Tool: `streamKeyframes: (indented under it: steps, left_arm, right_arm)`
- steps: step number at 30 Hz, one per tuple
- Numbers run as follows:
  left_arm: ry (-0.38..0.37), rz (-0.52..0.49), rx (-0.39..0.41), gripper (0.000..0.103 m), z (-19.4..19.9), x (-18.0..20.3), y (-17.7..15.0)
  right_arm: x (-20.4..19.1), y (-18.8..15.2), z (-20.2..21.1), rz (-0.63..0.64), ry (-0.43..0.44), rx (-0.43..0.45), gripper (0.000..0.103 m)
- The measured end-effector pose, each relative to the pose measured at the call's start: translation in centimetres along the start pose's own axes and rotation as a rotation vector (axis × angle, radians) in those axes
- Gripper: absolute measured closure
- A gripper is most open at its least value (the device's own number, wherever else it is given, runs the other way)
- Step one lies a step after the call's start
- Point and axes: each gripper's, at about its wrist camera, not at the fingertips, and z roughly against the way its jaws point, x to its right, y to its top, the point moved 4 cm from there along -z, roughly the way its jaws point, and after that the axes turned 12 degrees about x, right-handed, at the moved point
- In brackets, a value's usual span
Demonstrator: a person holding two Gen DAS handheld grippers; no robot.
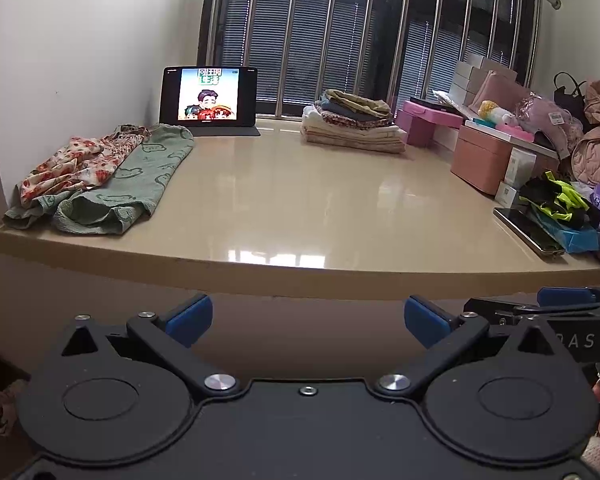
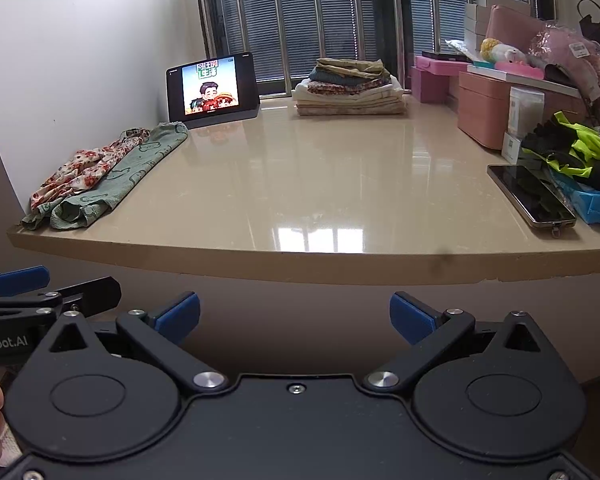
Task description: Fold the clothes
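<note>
Both grippers, left (image 1: 308, 318) and right (image 2: 295, 316), hang with jaws apart (nothing held); reach for the green garment (image 1: 140, 176) by its near hem.

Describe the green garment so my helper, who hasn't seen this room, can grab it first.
Start at the beige table and go to its left edge by the white wall. Two loose garments lie there; the green garment has a faint bear-like print and lies nearer the table's middle, partly under the red floral garment.

Both tongs, left tongs (image 1: 308, 320) and right tongs (image 2: 295, 317), were matte black, with blue fingertip pads (image 1: 190, 317), silver pivot screws (image 1: 219, 381) and round raised discs; white lettering (image 2: 4, 347) marked the side.
</note>
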Motion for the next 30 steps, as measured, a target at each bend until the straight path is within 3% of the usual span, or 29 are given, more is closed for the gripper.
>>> streamKeyframes:
  steps: [30]
  left_arm:
    - [-0.006, -0.007, -0.005, 0.000, -0.21, -0.11, 0.07]
  right_arm:
    - [-0.04, 0.13, 0.02, -0.001, -0.002, -0.001, 0.001]
